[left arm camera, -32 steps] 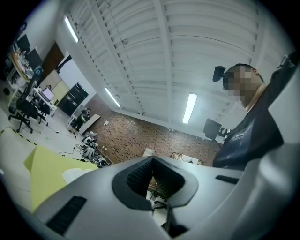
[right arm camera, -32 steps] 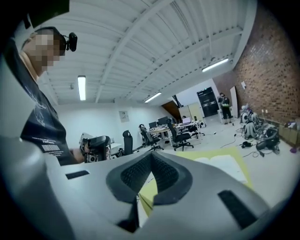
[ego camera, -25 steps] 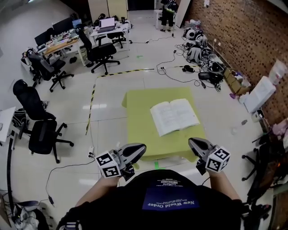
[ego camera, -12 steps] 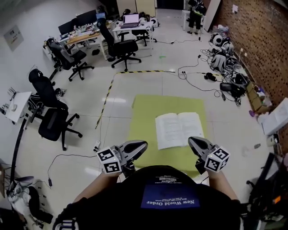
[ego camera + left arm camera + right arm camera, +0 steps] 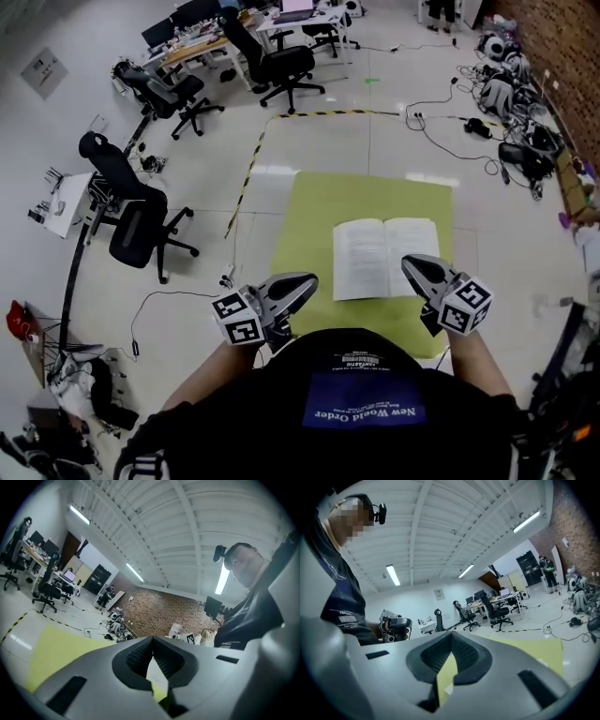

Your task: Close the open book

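Book (image 5: pixel 386 258) open, both grippers shut

The book lies flat on the right half of the green table (image 5: pixel 309 216), pages up, spine pointing away from the person. The right gripper (image 5: pixel 412 263), jaws pressed together on nothing, has its tip at the book's near right corner; whether it touches I cannot tell. The left gripper (image 5: pixel 306 279), jaws likewise together with nothing between them, sits near the book's left page, over the table's near left part. The book's right edge runs just inside the table's edge; broad tabletop shows to its left and beyond it. Chairs (image 5: pixel 131 225) stand well apart on the floor, off to the left.
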Demonstrator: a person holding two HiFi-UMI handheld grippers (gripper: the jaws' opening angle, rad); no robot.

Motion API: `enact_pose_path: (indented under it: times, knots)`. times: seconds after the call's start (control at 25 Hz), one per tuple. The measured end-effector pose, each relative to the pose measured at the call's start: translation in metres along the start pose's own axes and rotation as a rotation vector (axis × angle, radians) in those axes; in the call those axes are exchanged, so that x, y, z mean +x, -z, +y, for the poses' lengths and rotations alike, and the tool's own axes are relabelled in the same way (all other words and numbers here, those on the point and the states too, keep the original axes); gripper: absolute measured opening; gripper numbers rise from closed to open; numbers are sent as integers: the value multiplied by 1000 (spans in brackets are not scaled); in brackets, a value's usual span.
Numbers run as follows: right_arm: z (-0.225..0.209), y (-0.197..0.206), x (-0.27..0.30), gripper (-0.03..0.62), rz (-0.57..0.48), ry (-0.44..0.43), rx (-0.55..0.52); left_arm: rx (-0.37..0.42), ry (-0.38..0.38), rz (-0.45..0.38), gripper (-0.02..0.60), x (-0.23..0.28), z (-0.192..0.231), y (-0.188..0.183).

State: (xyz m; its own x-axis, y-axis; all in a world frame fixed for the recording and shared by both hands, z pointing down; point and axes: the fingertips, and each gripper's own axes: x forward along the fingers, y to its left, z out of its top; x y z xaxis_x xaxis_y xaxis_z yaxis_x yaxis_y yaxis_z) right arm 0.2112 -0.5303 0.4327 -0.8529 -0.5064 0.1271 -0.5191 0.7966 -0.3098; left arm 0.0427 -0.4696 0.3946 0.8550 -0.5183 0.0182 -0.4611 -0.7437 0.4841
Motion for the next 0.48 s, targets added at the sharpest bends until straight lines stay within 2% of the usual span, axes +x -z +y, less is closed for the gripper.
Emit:
enact_pose_path:
  times: [0.2, 0.32, 0.48]
  knots:
    - [-10, 15, 16, -14, 39, 69, -19, -13, 47, 25, 6, 13, 38, -2]
    - [-9, 7, 36, -14, 38, 123, -29, -12, 112, 36, 6, 17, 57, -16]
    - [-1, 5, 45, -14, 16, 168, -3, -12, 210, 45, 6, 20, 55, -23]
